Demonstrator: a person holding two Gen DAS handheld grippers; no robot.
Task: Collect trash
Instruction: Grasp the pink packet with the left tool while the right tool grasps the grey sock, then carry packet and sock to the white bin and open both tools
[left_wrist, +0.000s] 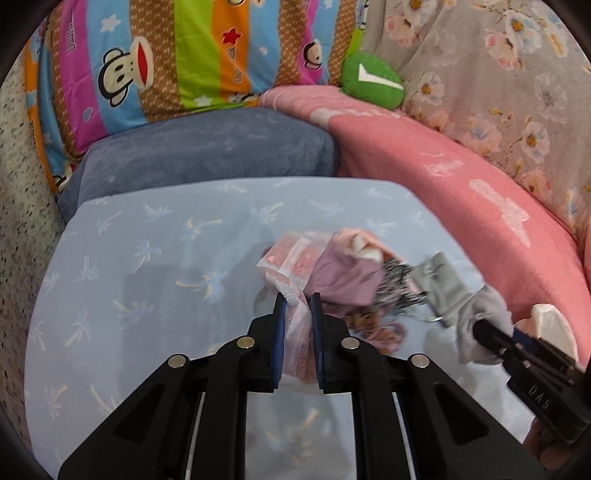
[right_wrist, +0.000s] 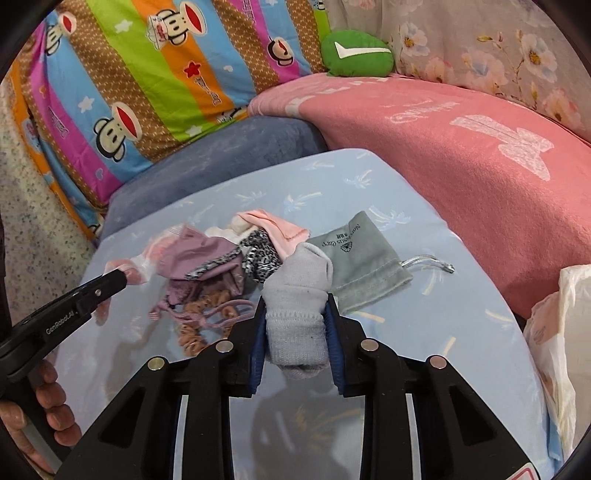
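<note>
Wrapper is pinched in left gripper, lifted just above the pile on the table. Sock is clamped in right gripper. Risks: thin wrapper could slip or tear; cords sit v. close, may snag and drag the pouch along.

Left gripper and right gripper both clamped, angled downward.
</note>
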